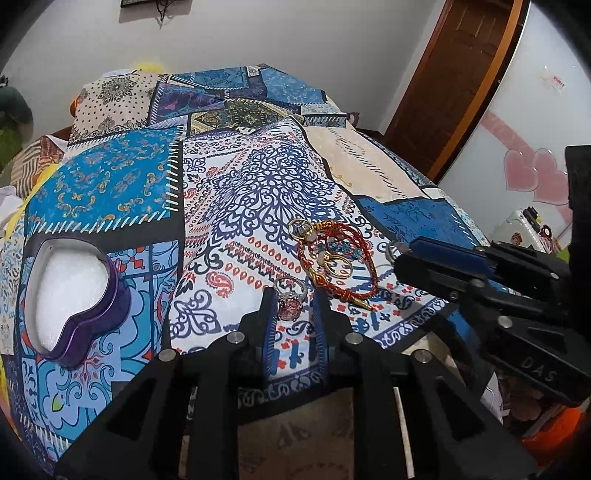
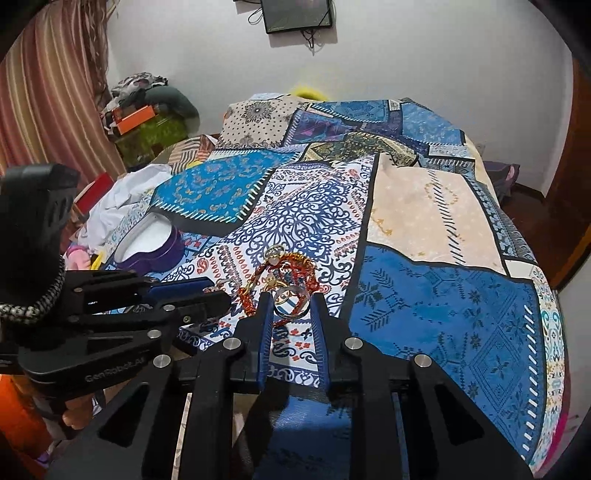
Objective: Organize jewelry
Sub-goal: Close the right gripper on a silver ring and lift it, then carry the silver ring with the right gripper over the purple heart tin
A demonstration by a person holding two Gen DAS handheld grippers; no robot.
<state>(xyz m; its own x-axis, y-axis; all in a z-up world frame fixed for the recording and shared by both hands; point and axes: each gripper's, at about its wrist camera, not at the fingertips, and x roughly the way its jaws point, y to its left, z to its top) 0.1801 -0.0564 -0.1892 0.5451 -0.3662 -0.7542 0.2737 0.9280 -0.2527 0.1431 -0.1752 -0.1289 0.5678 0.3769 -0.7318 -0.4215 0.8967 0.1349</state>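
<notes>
You have one heart-shaped purple tin [image 1: 79, 295], open and lined in white, on the patchwork bedspread [image 1: 110, 184], well to the left of the jewelry. The pile holds one red braided cord bracelet [image 1: 340, 266], two gold rings [image 1: 340, 266] that can be made out, a bit of blue beadwork, and a silver ring with a pink stone [image 1: 290, 301] lying just beside it.

Your left gripper [image 1: 291, 299] has its jaws narrowly parted around the pink-stone ring; whether the pads press it you cannot tell. Your right gripper [image 2: 290, 301] is likewise nearly closed, with a silver band ring [image 2: 290, 299] between its fingers at the pile's edge; contact is unclear.

Beyond the bed stand a white wall, a wooden door [image 1: 454, 74], striped curtains [image 2: 48, 92] and a wall screen [image 2: 297, 14].
</notes>
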